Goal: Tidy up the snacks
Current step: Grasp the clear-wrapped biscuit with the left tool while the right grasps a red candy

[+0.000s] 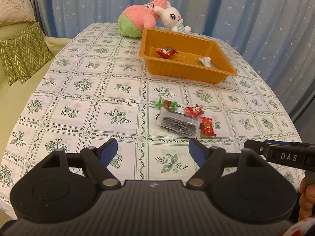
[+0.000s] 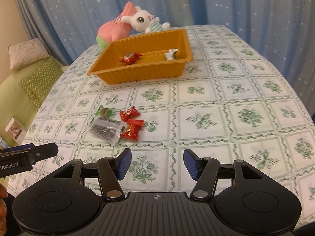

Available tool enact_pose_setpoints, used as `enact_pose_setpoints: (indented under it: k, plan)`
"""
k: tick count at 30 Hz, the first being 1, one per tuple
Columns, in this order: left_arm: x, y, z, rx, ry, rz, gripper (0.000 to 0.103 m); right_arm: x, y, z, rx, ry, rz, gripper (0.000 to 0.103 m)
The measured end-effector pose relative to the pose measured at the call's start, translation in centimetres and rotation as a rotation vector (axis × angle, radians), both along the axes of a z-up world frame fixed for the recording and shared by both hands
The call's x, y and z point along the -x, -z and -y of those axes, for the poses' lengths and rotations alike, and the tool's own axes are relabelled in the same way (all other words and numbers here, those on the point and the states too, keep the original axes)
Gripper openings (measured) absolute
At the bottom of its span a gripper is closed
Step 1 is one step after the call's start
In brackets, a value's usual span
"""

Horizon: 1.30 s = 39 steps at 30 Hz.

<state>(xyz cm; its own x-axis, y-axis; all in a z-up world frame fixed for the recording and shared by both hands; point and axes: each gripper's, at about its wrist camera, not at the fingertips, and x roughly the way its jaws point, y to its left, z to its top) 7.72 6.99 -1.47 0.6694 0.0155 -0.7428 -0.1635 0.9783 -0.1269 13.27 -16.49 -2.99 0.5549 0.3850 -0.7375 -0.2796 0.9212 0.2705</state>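
The orange tray [image 1: 214, 78] hides the white rabbit toy's [image 1: 173, 17] lower body; a hand [image 1: 306, 200] is cropped at the frame's right edge; candy wrappers' [image 2: 130, 114] print is illegible.

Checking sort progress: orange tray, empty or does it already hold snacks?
Not empty. The orange tray holds two snacks: a red-wrapped candy and a white-wrapped one. Four more snacks lie on the tablecloth outside it.

Left hand-held gripper [image 1: 153, 149], right hand-held gripper [image 2: 157, 162]: black ribbed bodies, blue pads, silver rivets, white lettering.
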Motion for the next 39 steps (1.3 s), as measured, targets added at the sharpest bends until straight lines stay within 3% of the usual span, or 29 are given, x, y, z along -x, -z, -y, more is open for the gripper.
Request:
enact_pose_setpoints:
  k: [6,13,21,24,27,30,35,39]
  plan:
    - [-1.8,0.9,-0.7,0.012,-0.016,-0.01,0.077,-2.0,1.4,-1.8,-0.007,-0.025,-0.008,0.059]
    - [-3.5,1.8,-1.4,0.032,-0.029,-0.016,0.077,-4.5,3.2,-4.1,-0.015,-0.053,-0.03,0.043]
    - [-4.5,2.7,-2.1,0.055,-0.037,-0.026,0.077,-6.6,4.3,-5.9,-0.006,-0.074,-0.041,0.037]
    - [-4.5,3.0,-2.2,0.061,-0.038,-0.031,0.077,-6.7,4.5,-6.3,0.022,-0.092,-0.027,0.036]
    - [-4.6,3.3,-2.2,0.069,-0.037,-0.037,0.077,-6.7,4.6,-6.7,0.054,-0.124,-0.017,0.027]
    - [-4.5,3.4,-2.2,0.075,-0.038,-0.038,0.077,-6.4,4.8,-6.8,0.077,-0.156,-0.008,0.023]
    - [-4.5,3.5,-2.3,0.078,-0.038,-0.04,0.077,-6.4,4.4,-6.3,0.071,-0.138,0.003,0.023]
    - [-4.5,3.5,-2.3,0.084,-0.041,-0.044,0.077,-6.3,4.5,-6.8,0.063,-0.204,-0.017,0.023]
